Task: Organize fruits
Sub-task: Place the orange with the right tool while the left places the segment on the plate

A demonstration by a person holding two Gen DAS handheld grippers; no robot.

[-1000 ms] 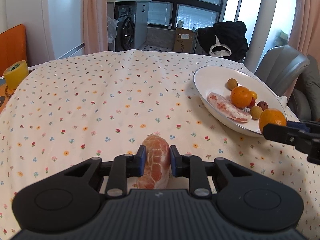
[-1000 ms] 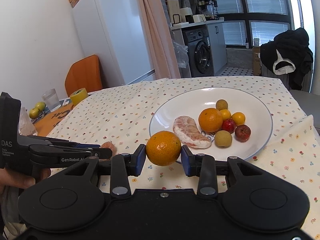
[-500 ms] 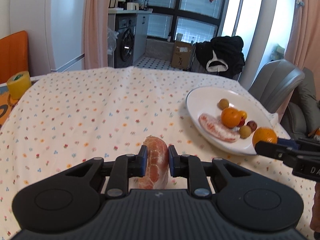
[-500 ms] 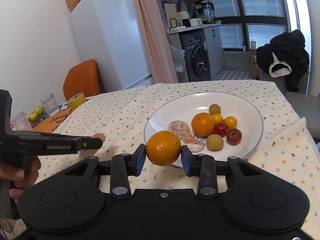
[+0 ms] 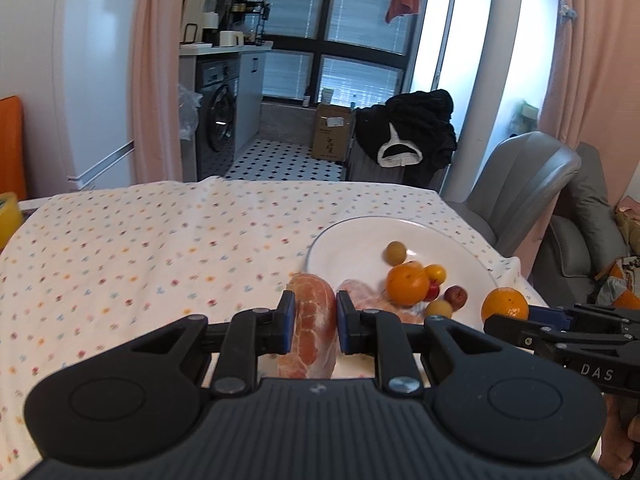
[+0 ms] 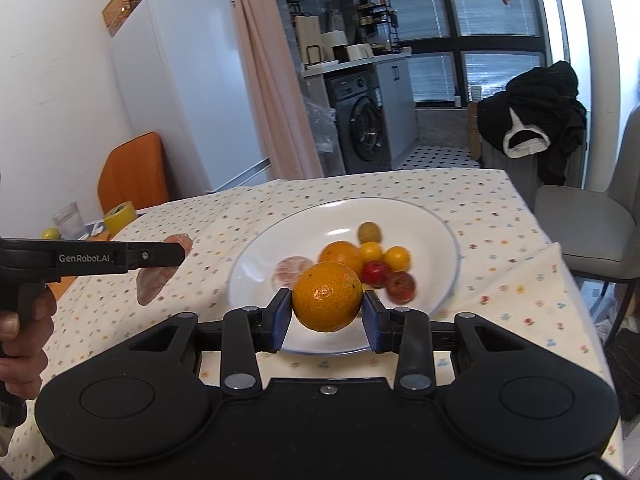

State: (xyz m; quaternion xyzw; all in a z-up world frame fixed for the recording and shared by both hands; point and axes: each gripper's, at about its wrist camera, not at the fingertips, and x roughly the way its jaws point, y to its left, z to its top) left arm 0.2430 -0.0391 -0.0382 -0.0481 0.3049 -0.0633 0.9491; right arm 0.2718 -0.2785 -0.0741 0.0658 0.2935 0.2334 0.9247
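Observation:
My left gripper (image 5: pixel 312 328) is shut on a peeled pink pomelo segment (image 5: pixel 313 332), held in the air above the flowered tablecloth to the left of the white plate (image 5: pixel 344 240). My right gripper (image 6: pixel 326 318) is shut on an orange (image 6: pixel 327 296), hanging over the near rim of the plate (image 6: pixel 436 220). On the plate lie another pomelo segment (image 6: pixel 289 271), a second orange (image 6: pixel 341 254), two small yellow fruits, two small red ones and a brownish round one. From the right wrist view the left gripper (image 6: pixel 160 258) and its segment (image 6: pixel 154 282) show at the left.
A grey chair (image 6: pixel 592 220) stands at the table's right side. A yellow tape roll (image 6: pixel 120 216), a glass (image 6: pixel 70 220) and a green fruit (image 6: pixel 50 233) sit at the far left edge. A hand (image 6: pixel 24 344) holds the left gripper. The tablecloth left of the plate is bare.
Both grippers have risen. The left one has lifted the pomelo segment off the cloth and carried it right, towards the plate. The right one has brought the orange over the plate's near rim.

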